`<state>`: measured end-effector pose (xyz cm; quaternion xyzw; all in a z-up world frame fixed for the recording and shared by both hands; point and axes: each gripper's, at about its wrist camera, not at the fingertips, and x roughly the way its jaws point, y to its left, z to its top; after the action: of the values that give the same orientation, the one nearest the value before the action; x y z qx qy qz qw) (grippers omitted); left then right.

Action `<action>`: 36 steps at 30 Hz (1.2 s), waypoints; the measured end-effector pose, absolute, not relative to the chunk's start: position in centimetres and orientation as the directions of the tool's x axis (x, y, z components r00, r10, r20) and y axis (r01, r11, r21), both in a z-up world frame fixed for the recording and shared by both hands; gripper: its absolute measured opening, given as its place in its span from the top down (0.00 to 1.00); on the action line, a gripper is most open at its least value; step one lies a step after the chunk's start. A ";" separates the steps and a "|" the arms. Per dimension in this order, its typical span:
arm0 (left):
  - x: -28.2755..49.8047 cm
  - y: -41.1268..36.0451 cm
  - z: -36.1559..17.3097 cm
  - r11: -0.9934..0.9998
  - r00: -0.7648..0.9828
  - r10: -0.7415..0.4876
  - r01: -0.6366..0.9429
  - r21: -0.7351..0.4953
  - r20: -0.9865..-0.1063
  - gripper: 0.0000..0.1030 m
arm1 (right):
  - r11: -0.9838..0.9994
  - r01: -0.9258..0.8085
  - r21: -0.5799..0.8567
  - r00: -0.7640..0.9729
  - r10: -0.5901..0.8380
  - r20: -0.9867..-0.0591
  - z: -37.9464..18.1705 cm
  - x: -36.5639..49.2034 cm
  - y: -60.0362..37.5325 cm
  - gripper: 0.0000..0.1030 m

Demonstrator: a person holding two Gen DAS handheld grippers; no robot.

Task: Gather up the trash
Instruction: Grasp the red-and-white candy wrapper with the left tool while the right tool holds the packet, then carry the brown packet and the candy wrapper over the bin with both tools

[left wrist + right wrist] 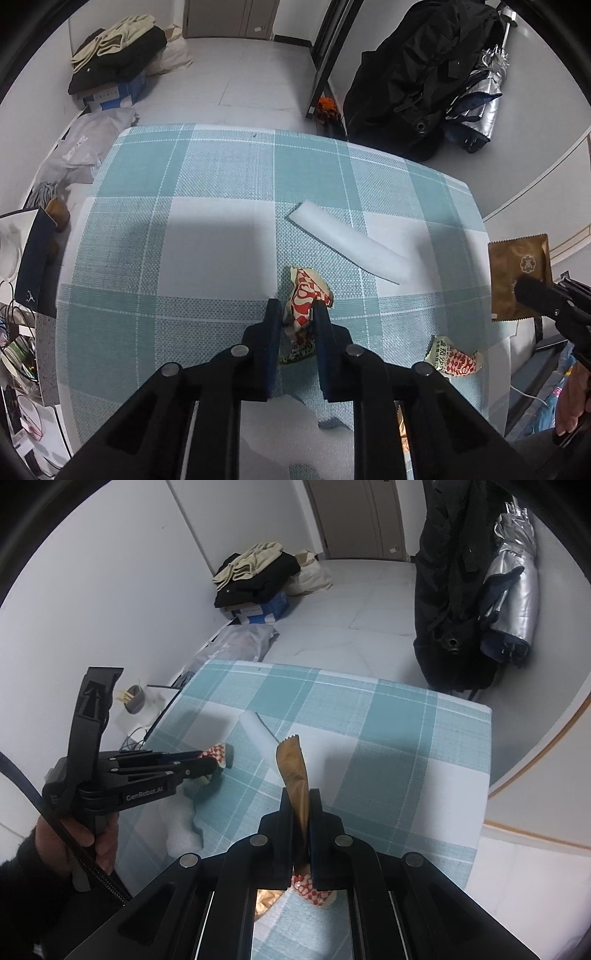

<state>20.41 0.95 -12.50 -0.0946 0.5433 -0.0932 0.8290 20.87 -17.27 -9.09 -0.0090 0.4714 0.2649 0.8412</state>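
My left gripper (297, 312) points down at the teal plaid tablecloth (184, 192), shut on a crumpled red-and-white wrapper (306, 291). The right wrist view shows this same gripper (208, 764) from the side, with the wrapper (218, 752) sticking out past its tips. My right gripper (301, 803) is shut on a flat brown foil wrapper (293, 771), which stands up between the pads. It appears again at the right edge of the left wrist view as the brown wrapper (517, 266). A second red-and-white wrapper (455, 360) lies loose on the cloth, under the right gripper.
A white foam strip (347, 243) lies mid-table, and a torn foam piece (288, 424) lies near the front edge. A black coat (417, 74) and a silver umbrella (484, 99) hang beyond the far right corner. Clothes on a box (118, 66) sit on the floor.
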 end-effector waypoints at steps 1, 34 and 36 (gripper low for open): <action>20.3 1.0 -12.3 0.964 0.396 -0.261 0.054 -0.262 -0.880 0.87 | 0.861 -0.452 0.233 0.418 0.436 -0.797 -9.1 20.9 -17.3 0.95; 11.4 4.0 -4.8 0.918 0.631 -0.377 0.154 -0.367 -0.678 0.88 | 0.868 -0.365 0.337 0.527 0.491 -0.693 -6.2 9.2 -13.6 0.95; 10.8 4.0 -4.4 0.914 0.642 -0.384 0.166 -0.369 -0.663 0.88 | 0.870 -0.347 0.351 0.536 0.491 -0.687 -6.3 8.3 -13.9 0.95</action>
<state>10.79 3.99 -4.41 -0.1385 0.3941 -0.1536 0.8955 8.29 -13.88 -6.31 0.0860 0.4173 0.2403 0.8722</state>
